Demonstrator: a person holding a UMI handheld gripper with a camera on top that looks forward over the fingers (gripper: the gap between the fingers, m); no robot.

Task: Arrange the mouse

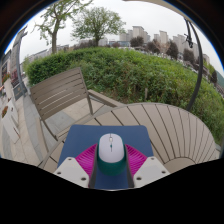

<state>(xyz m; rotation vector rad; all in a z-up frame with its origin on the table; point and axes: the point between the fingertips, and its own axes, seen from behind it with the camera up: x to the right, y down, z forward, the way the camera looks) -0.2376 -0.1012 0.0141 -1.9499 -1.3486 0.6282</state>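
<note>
A white computer mouse (111,148) with a grey scroll wheel sits between my fingers, over a blue mouse mat (80,140) that lies on a round wooden slatted table (175,125). My gripper (111,162) is closed around the mouse. The magenta pads (88,158) touch its left and right sides. The mouse's rear end is hidden between the fingers. I cannot tell whether the mouse rests on the mat or hangs just above it.
A wooden slatted chair (60,95) stands to the left of the table. Beyond the table is a long green hedge (140,70), with trees and buildings behind it. A paved terrace floor (25,135) runs along the left.
</note>
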